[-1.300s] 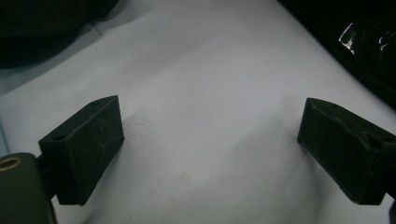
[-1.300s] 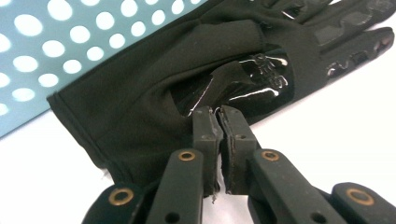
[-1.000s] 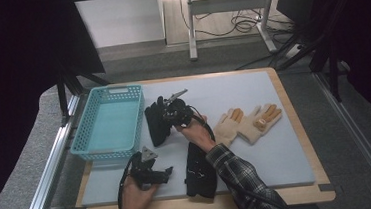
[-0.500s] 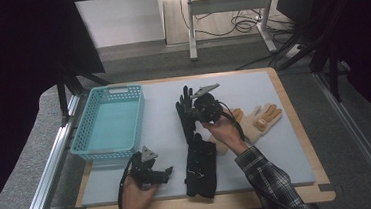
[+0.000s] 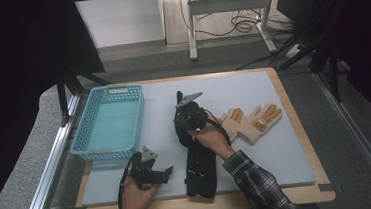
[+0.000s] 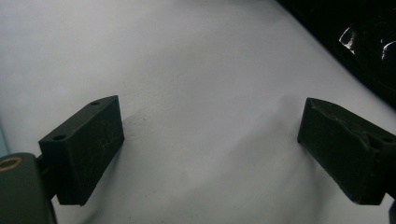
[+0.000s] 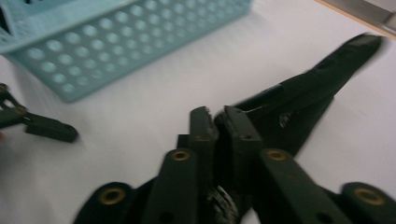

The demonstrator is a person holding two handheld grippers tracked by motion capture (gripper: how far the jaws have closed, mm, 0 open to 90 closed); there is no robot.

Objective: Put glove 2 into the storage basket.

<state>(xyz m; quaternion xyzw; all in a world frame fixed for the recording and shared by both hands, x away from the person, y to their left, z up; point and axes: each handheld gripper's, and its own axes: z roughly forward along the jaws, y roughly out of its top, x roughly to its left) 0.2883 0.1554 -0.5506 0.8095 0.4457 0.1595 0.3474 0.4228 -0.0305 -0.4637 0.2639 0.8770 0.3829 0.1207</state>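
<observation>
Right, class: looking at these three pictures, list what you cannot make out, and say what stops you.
- Right gripper, right gripper view: blurred. Its jaws have just been opening; whether glove fabric sits between them is unclear.
- Upper black glove and lower black glove, high view: the right hand covers where they meet.
- Tan gloves, high view: markings too small.
- Left gripper, left gripper view: dark thing cut off at the corner.

The left gripper [image 6: 210, 154] holds its two black jaws wide apart over the pale grey mat [image 6: 187, 70] with nothing between them, and a glossy black glove [image 6: 364, 42] lies beyond the far-side finger [image 6: 345, 149].
</observation>
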